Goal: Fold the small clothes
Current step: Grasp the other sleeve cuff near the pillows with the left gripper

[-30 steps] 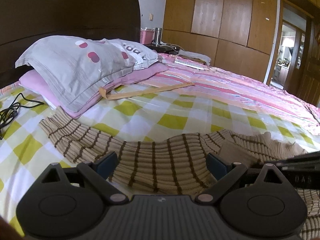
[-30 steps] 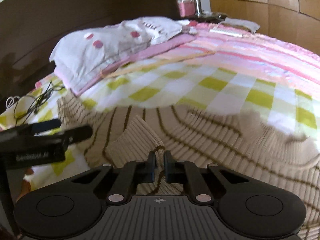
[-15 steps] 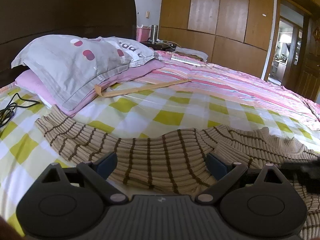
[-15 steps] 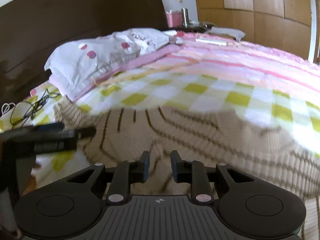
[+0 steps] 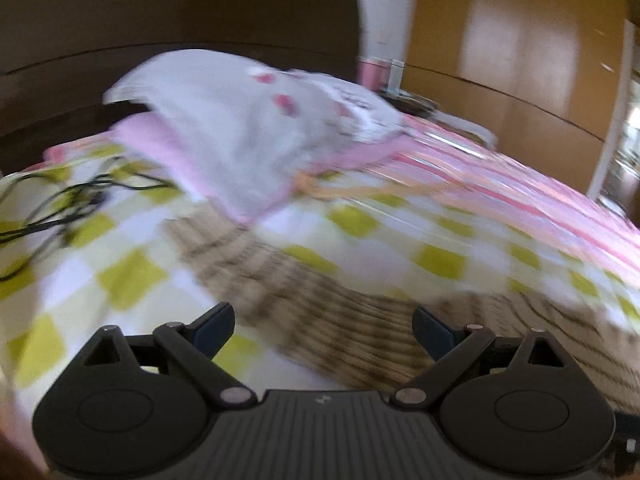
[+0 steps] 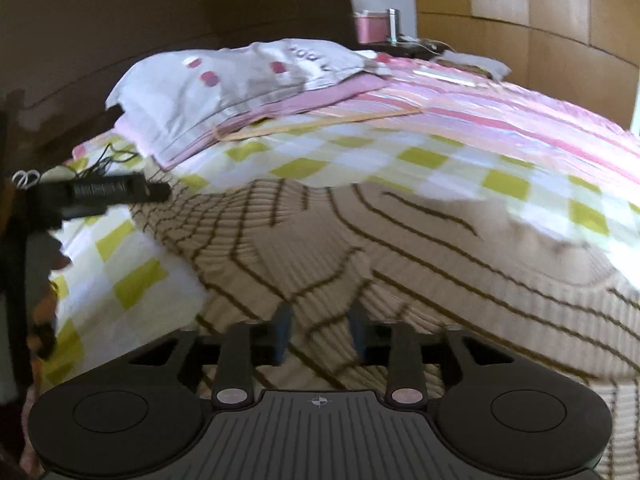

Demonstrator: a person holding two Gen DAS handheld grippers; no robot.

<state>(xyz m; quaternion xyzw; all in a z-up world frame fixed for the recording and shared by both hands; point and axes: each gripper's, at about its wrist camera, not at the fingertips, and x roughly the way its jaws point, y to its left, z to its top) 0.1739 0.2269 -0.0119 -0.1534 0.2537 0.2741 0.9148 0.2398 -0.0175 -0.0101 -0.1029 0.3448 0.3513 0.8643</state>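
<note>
Sweater flat on bed; both hand-held grippers released.

Striped sweater (image 6: pixel 400 248) lies crosswise, long axis left to right. Right hand-held gripper (image 6: pixel 320 332) hovers over its middle, nearer; left hand-held gripper (image 5: pixel 324 330), spread wide, faces the sweater's left sleeve (image 5: pixel 224 240).

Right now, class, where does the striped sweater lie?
The striped sweater lies spread on the checked bedsheet, under the open right gripper, below the pillows.

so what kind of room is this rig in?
Almost certainly a home bedroom. The striped sweater lies on a bed with a checked sheet, pillows are stacked against a dark headboard, and wooden wardrobe doors fill the far wall.
</note>
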